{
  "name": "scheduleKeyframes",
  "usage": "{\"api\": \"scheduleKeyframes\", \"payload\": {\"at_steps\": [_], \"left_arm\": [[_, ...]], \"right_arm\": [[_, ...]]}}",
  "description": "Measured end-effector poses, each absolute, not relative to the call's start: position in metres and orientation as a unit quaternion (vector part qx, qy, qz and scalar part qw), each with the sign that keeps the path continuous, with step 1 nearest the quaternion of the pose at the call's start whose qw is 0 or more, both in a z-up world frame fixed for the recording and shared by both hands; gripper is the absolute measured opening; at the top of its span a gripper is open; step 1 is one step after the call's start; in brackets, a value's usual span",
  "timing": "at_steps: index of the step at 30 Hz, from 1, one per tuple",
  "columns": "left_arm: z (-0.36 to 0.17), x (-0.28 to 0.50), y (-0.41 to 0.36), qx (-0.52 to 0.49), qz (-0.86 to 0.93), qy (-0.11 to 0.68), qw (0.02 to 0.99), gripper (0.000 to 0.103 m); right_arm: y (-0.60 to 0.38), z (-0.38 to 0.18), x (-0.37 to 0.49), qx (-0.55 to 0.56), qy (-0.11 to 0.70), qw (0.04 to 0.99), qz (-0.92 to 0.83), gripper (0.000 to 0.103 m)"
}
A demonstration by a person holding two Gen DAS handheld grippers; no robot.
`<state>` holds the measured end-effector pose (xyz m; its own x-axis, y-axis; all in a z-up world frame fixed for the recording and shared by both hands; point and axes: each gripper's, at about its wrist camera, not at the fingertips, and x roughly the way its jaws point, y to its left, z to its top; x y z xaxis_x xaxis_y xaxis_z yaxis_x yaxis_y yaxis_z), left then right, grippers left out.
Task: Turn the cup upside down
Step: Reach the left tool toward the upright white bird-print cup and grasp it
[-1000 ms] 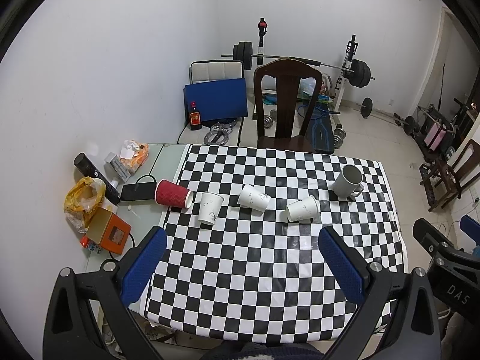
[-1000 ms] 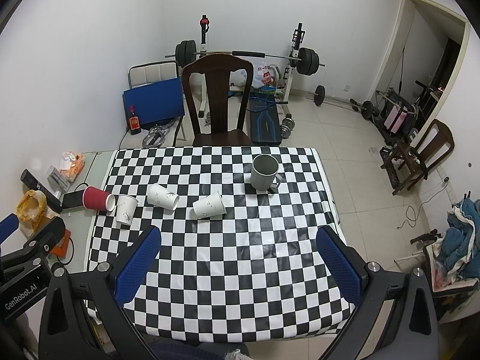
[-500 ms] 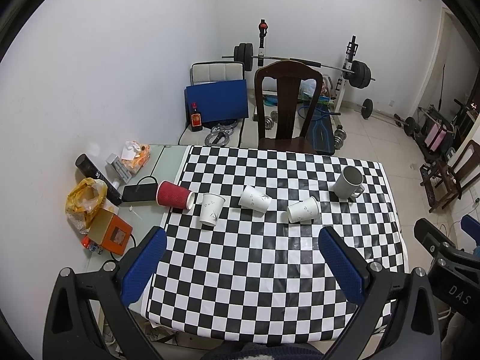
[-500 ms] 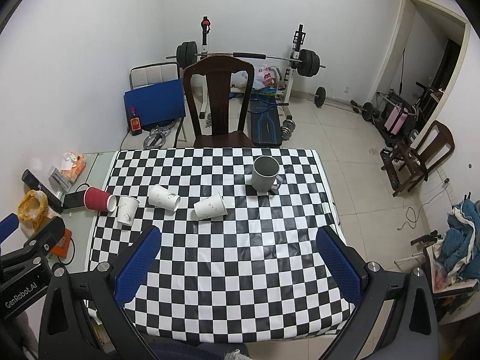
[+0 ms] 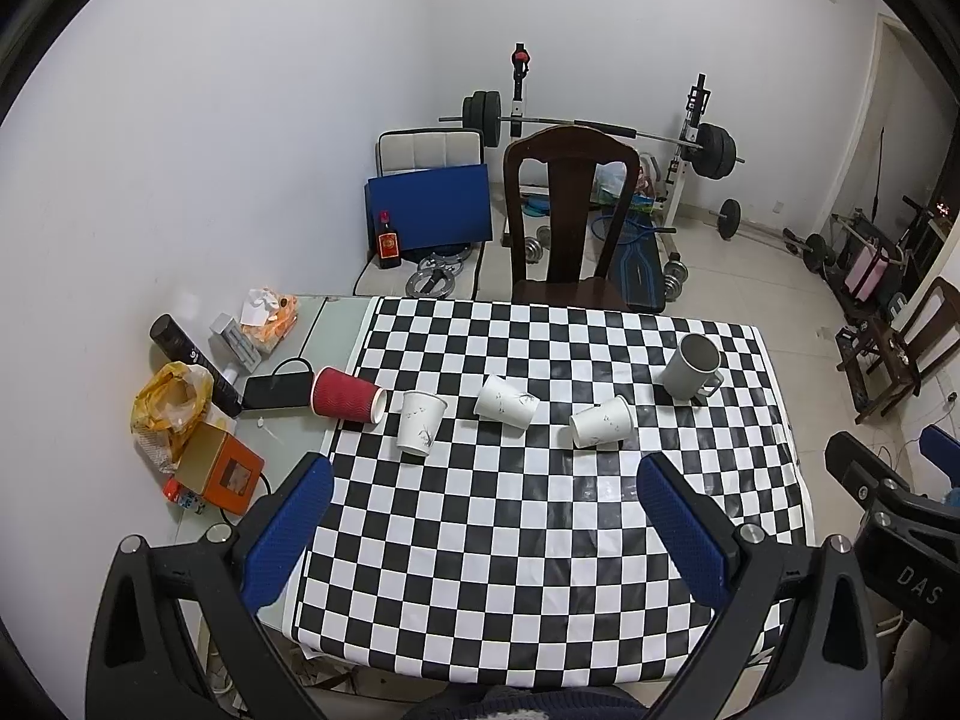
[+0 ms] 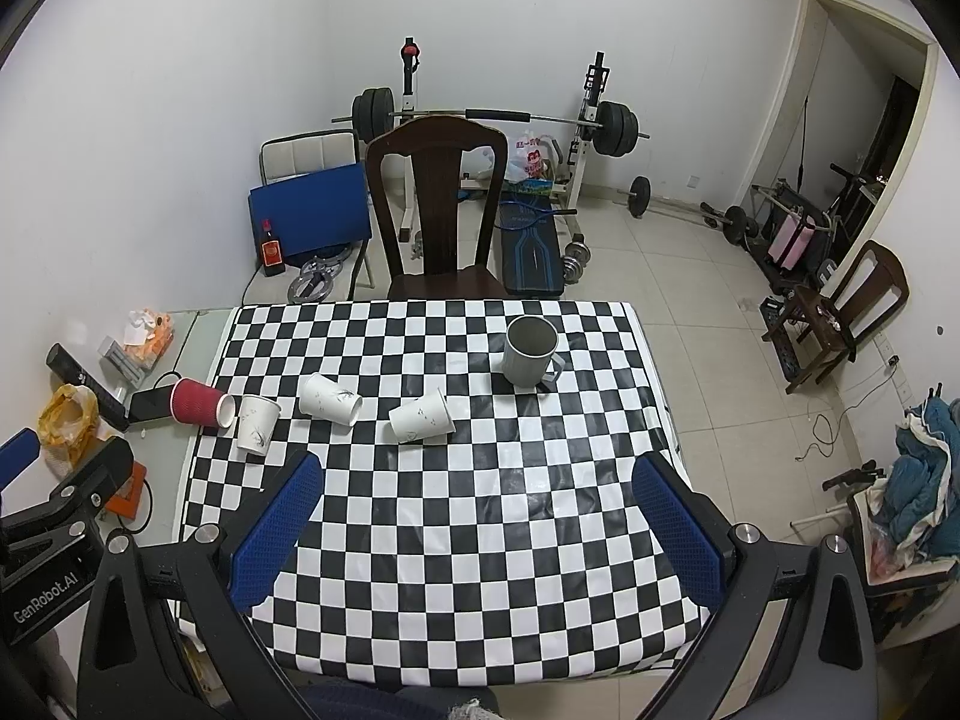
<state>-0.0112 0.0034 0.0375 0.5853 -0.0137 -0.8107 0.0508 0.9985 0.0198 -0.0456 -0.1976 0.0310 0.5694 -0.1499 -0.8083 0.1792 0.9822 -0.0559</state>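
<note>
Both claws spread apart, empty, hovering above near edge of checkered surface [image 5: 540, 570]: left claw [image 5: 492, 534], right claw [image 6: 480, 534].

Cups in a row mid-surface. Red ribbed paper cup [image 5: 347, 396] on its side at left edge of cloth. White paper cup [image 5: 421, 423] upright beside it. Two more white paper cups [image 5: 507, 401] [image 5: 601, 421] on their sides. Grey mug [image 6: 531, 351] upright toward far right, handle facing near side.

Paper cups likely light, thin-walled, crushable: gentle pinch mid-wall. Mug likely heavier, stiff, slick: grip across rim or body.

Plenty of bare cloth in front for flipping; clutter off left edge, chair [image 6: 435, 210] behind far edge.
</note>
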Motion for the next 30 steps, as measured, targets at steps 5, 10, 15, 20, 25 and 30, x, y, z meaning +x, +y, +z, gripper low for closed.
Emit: {"api": "scheduleKeyframes", "payload": {"at_steps": [5, 10, 15, 20, 25, 30], "left_arm": [[0.040, -0.010, 0.003, 0.023, -0.014, 0.454, 0.891, 0.103], [0.027, 0.021, 0.009, 0.029, 0.019, 0.467, 0.884, 0.103], [-0.029, 0.066, 0.025, 0.048, 0.060, 0.495, 0.865, 0.103], [-0.080, 0.109, 0.046, 0.051, 0.081, 0.537, 0.838, 0.103], [-0.143, 0.126, 0.078, 0.060, 0.108, 0.565, 0.816, 0.103], [-0.195, 0.157, 0.101, 0.054, 0.116, 0.600, 0.790, 0.103]], "right_arm": [[-0.199, 0.030, -0.045, 0.017, 0.456, 0.885, -0.092, 0.103], [-0.186, 0.028, -0.029, 0.023, 0.481, 0.872, -0.091, 0.103], [-0.166, -0.012, 0.013, 0.012, 0.534, 0.841, -0.084, 0.103], [-0.152, -0.080, 0.056, -0.002, 0.578, 0.812, -0.075, 0.103], [-0.137, -0.162, 0.089, -0.007, 0.615, 0.786, -0.061, 0.103], [-0.108, -0.226, 0.120, -0.018, 0.650, 0.758, -0.044, 0.103]]}}
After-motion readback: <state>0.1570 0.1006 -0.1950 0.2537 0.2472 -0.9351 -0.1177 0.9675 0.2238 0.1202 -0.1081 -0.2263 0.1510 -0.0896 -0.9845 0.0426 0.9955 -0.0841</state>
